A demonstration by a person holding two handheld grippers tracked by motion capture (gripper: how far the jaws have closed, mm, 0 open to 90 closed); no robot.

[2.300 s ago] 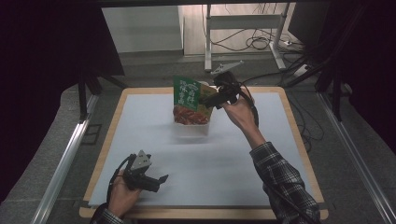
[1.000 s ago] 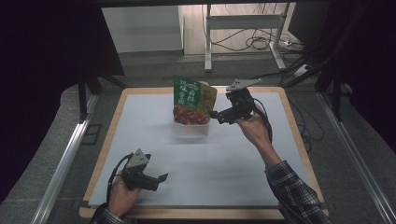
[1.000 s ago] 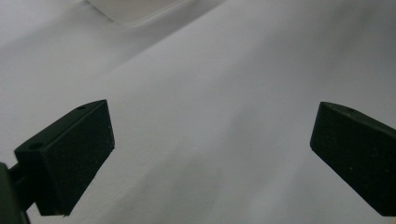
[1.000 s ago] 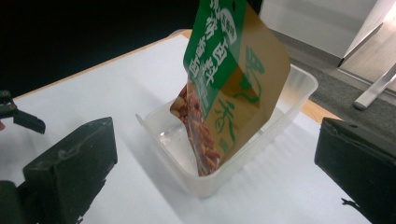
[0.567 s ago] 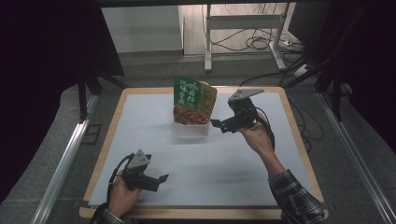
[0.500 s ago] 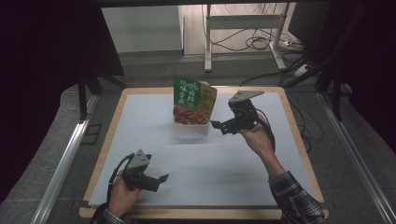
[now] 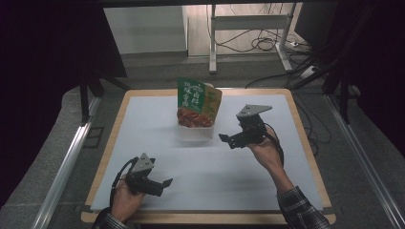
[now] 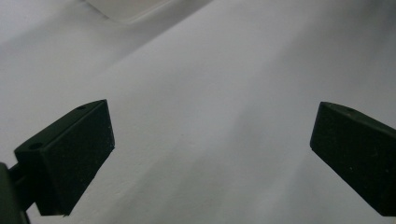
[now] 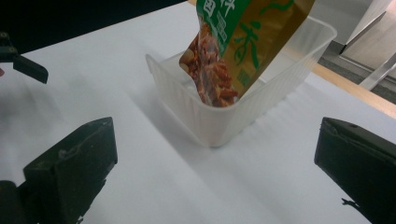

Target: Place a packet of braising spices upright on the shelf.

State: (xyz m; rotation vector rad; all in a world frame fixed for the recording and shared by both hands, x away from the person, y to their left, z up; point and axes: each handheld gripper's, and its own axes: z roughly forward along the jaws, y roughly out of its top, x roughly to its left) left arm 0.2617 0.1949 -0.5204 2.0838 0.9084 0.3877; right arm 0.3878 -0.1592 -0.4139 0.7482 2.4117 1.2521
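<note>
My right gripper (image 7: pixel 228 139) has let go and backed off, jaws wide; the green-and-gold snack pouch (image 7: pixel 198 103) stands in the clear plastic tub (image 7: pixel 196 132). Left gripper (image 7: pixel 165 183) rests wide near the tabletop's near edge.

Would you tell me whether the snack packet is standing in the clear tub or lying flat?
Standing, tilted. The snack packet has its bottom inside the clear tub and leans over the rim; most of it sticks out above.

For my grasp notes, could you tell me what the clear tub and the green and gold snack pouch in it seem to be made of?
Clear rectangular tub: likely thin translucent plastic; the pouch shows through its wall. Green and gold snack pouch: apparently glossy printed plastic film; it creases and leans.
</note>
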